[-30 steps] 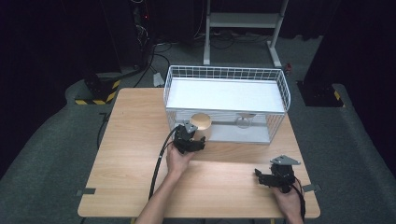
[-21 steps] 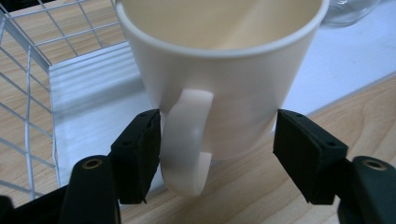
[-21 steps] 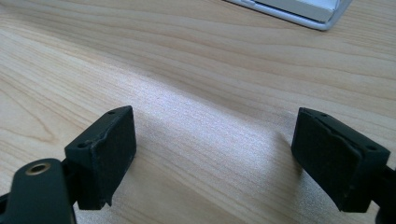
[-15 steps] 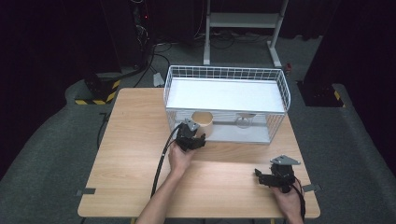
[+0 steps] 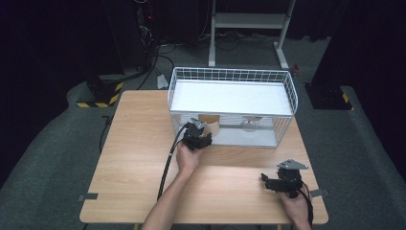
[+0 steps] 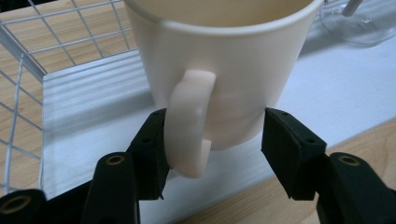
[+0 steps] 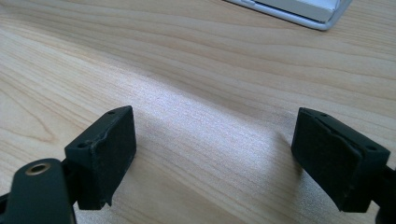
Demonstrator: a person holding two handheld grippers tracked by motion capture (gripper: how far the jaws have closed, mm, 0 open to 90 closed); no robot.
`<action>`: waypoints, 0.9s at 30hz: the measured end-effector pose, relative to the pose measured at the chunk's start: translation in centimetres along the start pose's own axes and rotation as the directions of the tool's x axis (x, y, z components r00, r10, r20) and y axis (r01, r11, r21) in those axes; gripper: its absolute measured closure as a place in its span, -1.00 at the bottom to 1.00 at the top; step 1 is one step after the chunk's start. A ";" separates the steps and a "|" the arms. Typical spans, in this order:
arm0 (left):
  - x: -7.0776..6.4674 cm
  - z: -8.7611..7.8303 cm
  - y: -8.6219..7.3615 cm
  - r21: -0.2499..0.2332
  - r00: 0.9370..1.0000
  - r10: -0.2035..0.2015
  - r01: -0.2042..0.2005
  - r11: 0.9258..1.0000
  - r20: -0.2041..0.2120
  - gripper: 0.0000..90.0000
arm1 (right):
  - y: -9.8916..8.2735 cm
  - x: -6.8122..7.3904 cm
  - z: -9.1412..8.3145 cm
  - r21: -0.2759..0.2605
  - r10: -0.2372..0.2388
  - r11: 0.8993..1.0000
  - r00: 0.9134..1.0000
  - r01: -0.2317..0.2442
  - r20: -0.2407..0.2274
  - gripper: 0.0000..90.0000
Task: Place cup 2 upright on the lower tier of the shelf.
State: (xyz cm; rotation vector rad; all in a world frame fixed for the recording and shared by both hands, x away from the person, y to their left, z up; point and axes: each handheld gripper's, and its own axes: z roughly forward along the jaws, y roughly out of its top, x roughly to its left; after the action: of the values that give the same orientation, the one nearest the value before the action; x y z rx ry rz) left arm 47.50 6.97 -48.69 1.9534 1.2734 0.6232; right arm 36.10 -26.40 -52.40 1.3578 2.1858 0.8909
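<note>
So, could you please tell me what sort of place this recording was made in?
Most likely a lab or studio set up for recording handling tasks, not a home. A lone wooden table stands on grey carpet in a dark room, with trailing floor cables, a hazard-striped block and a white equipment stand behind it.

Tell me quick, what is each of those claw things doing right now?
Left gripper: jaws have just been closing, now gripping the cream ceramic mug across its handle and wall.
Right gripper: open, holding nothing.

Cream cup (image 6: pixel 219 70) with a thick loop handle (image 6: pixel 189 123), upright. It stands on the white floor of the wire basket (image 5: pixel 287 88), at the near left, by the basket's open near side. Handle faces near.
</note>
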 end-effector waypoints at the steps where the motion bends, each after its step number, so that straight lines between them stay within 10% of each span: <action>1: 0.0 0.1 0.0 -0.002 1.000 0.001 -0.001 1.000 -0.004 -0.02 | 0.0 0.0 0.0 0.000 0.000 1.000 1.000 0.000 0.000 -0.68; 27: 0.4 2.5 1.0 0.046 0.999 0.004 -0.002 0.999 -0.034 0.11 | 0.0 0.0 0.0 -0.001 0.002 1.000 1.000 -0.002 0.000 -0.68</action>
State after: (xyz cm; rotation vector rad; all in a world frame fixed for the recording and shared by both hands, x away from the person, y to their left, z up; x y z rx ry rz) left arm 50.02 6.30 -49.55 1.9899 1.3160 0.6361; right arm 36.10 -26.39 -52.40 1.3593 2.1846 0.8923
